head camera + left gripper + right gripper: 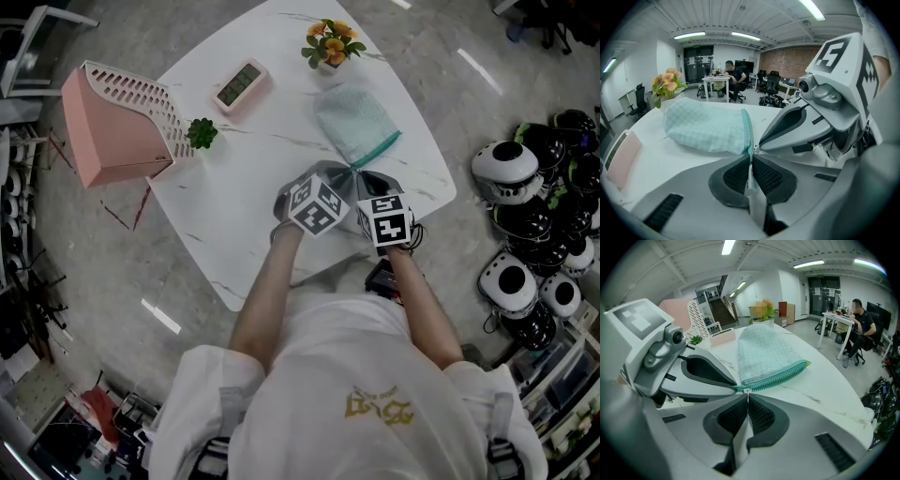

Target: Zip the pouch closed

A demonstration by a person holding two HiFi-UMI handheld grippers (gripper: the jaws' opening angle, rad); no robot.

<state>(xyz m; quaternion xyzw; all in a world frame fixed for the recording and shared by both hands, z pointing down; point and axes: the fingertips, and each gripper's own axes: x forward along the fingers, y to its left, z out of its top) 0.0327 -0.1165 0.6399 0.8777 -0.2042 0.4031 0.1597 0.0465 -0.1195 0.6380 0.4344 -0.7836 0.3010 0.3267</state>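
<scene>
Left claw [751, 161] grips pouch [705, 125] end; right claw [747, 400], zipper pull [747, 391].

One pouch [354, 122], two hand-held grippers [751, 164] [747, 404], one clock [240, 84], two plants [330, 42] [201, 132].

On table [253, 169], pouch [354, 124] before flowers [330, 42]

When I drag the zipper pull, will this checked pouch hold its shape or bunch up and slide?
Probably floppy: the pouch is thin cloth slumped on the table, so it may bunch. It looks light, and the polished top likely lets it slide. The left gripper clamped on its zipper end should anchor it while the right gripper holds the pull.
</scene>
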